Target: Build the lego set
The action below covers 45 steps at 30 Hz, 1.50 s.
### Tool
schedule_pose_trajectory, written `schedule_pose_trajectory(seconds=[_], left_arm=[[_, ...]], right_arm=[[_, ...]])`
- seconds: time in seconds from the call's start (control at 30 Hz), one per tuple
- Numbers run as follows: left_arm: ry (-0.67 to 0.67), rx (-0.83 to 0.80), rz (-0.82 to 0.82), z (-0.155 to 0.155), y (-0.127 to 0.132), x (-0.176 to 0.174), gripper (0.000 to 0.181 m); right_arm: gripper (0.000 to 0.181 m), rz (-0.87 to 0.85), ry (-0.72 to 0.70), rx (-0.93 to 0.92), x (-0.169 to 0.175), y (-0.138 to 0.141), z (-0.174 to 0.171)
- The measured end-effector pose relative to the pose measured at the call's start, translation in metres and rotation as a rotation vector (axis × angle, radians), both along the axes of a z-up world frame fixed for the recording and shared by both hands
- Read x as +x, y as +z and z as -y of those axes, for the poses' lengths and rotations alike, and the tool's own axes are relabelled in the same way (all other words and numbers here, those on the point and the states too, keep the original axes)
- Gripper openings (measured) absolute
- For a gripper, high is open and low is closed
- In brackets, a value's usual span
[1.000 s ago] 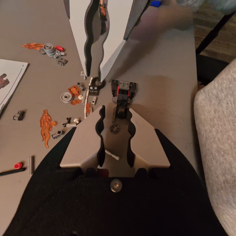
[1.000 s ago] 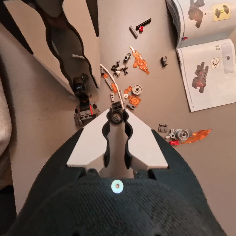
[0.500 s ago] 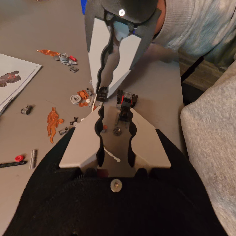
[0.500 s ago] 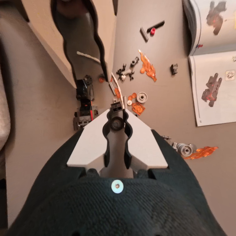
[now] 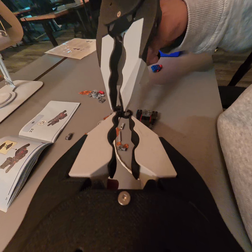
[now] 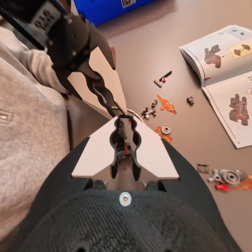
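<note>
My left gripper (image 5: 122, 114) is up off the table, its jaws narrowed on a black gear (image 5: 126, 113). My right gripper (image 6: 124, 117) is shut on a small black brick (image 6: 124, 116) that joins that gear. The two grippers meet tip to tip; the right one comes down from above in the left wrist view (image 5: 118, 107), and the left one enters the right wrist view from the upper left (image 6: 118, 112). A black, red and grey partial build (image 5: 147, 115) lies on the table to the right of the tips, and shows through the right gripper's gap (image 6: 123, 144).
An open instruction booklet (image 5: 47, 120) lies at the left. Loose parts lie about: an orange flame (image 6: 166, 105), a grey wheel (image 6: 166, 128), a white hose (image 5: 120, 158). A blue and red minifigure (image 5: 156, 67), a lamp base (image 5: 20, 88), a blue box (image 6: 109, 9) and a grey cushion (image 5: 238, 136) stand around. The tips of both grippers are at nearly the same place. It is some 8 cm from my right tips to the grey wheel (image 6: 166, 128).
Both grippers rose from the table and came tip to tip. My left gripper left the build and narrowed on the gear of the piece my right gripper carries.
</note>
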<state>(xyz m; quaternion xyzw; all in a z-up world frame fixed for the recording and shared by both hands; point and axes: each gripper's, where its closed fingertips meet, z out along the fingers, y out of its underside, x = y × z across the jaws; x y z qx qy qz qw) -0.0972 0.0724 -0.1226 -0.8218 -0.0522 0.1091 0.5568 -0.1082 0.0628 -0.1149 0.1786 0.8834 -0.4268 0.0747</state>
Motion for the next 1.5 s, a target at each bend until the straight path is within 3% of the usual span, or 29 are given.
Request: schedule_pose_trajectory(seconds=[0.03, 0.3, 0.47, 0.67, 0.93, 1.1, 1.3, 1.4, 1.5], left_arm=[[0.000, 0.009, -0.005, 0.000, 0.002, 0.000, 0.011], [0.031, 0.036, 0.014, 0.004, 0.007, -0.005, 0.004], [0.043, 0.149, 0.090, 0.009, 0.023, -0.010, 0.000], [0.113, 0.193, 0.094, 0.016, 0.030, -0.020, 0.000], [0.185, 0.231, 0.074, 0.023, 0.037, -0.028, 0.000], [0.190, 0.225, 0.054, 0.022, 0.038, -0.027, 0.000], [0.256, 0.242, 0.053, 0.033, 0.039, -0.039, 0.000], [0.295, 0.305, 0.129, 0.049, 0.042, -0.053, 0.000], [0.298, 0.325, 0.172, 0.058, 0.042, -0.057, 0.000]], right_arm=[[0.015, 0.023, -0.005, -0.034, 0.001, 0.003, 0.002], [0.015, 0.094, -0.106, -0.188, -0.004, 0.010, 0.007], [0.019, 0.060, -0.207, -0.321, -0.013, 0.024, 0.014], [0.024, 0.019, -0.355, -0.351, -0.024, 0.027, 0.012], [0.022, 0.172, -0.402, -0.470, -0.014, 0.028, 0.018], [0.023, 0.144, -0.464, -0.548, -0.018, 0.032, 0.020], [0.018, 0.012, -0.489, -0.434, -0.026, 0.031, 0.000], [0.018, -0.030, -0.449, -0.397, -0.017, 0.035, -0.004], [0.019, -0.064, -0.386, -0.293, -0.003, 0.023, 0.002]])
